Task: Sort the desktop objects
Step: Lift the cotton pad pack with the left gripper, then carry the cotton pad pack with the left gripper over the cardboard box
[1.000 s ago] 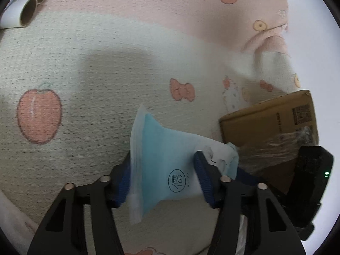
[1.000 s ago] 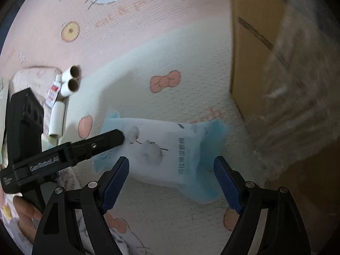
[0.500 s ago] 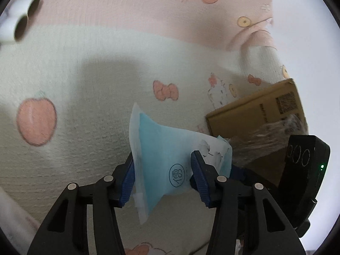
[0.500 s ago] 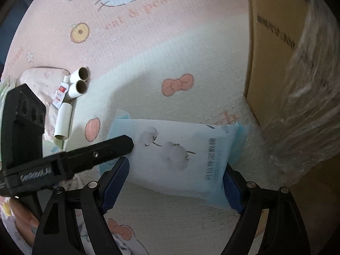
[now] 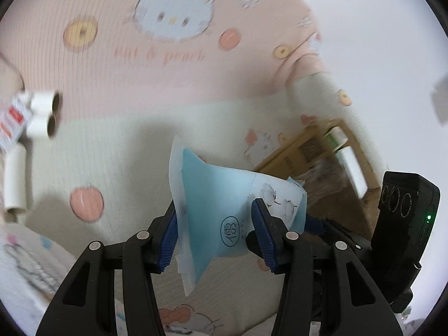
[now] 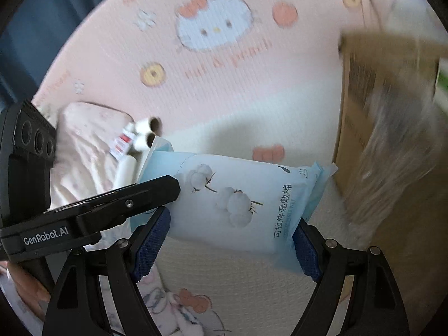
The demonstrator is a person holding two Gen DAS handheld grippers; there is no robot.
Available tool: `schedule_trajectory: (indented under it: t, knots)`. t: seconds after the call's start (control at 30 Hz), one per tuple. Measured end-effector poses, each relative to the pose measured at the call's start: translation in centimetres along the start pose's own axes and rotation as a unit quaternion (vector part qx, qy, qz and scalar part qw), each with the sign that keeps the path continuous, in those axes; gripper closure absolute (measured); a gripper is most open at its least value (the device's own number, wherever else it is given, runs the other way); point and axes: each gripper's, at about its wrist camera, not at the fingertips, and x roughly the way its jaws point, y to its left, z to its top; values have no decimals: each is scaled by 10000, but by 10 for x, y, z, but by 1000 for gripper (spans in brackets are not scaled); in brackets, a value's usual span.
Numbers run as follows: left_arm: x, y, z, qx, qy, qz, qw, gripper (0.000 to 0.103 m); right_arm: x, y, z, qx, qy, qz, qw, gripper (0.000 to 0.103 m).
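Note:
A light blue wet-wipe pack (image 5: 224, 204) with cotton flowers printed on it is held in the air by both grippers. My left gripper (image 5: 214, 231) is shut on one end of it. My right gripper (image 6: 229, 236) is shut across its long side, the pack (image 6: 238, 196) filling the gap between the blue pads. The left gripper's black body (image 6: 92, 210) shows at the left of the right wrist view. An open cardboard box (image 5: 330, 162) with clear plastic stands to the right, and also shows in the right wrist view (image 6: 378, 145).
White cardboard rolls (image 5: 42, 114) and a red-and-white label lie at the left on the pink and cream Hello Kitty blanket (image 5: 168, 70). The rolls (image 6: 145, 134) lie behind the pack in the right wrist view. A folded pink cloth (image 6: 86, 145) lies beside them.
Both grippers have lifted the pack up off the blanket. The right gripper has closed on it. The views have tilted up, showing more of the blanket and the box's open top.

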Motion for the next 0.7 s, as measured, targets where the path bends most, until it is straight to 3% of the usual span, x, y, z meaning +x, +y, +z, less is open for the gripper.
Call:
schedule_trajectory:
  t: [0.23, 0.4, 0.7]
  knots:
    - [-47, -55, 17, 538, -501, -62, 9973, 49, -63, 2, 15, 33, -656, 228, 9976, 22]
    - [-63, -99, 25, 933, -755, -184, 9926, 49, -108, 0, 22, -14, -1121, 163, 9936, 21]
    - [-53, -167, 25, 1552, -812, -229, 9843, 49, -165, -29, 27, 112, -1636, 56, 9864, 21]
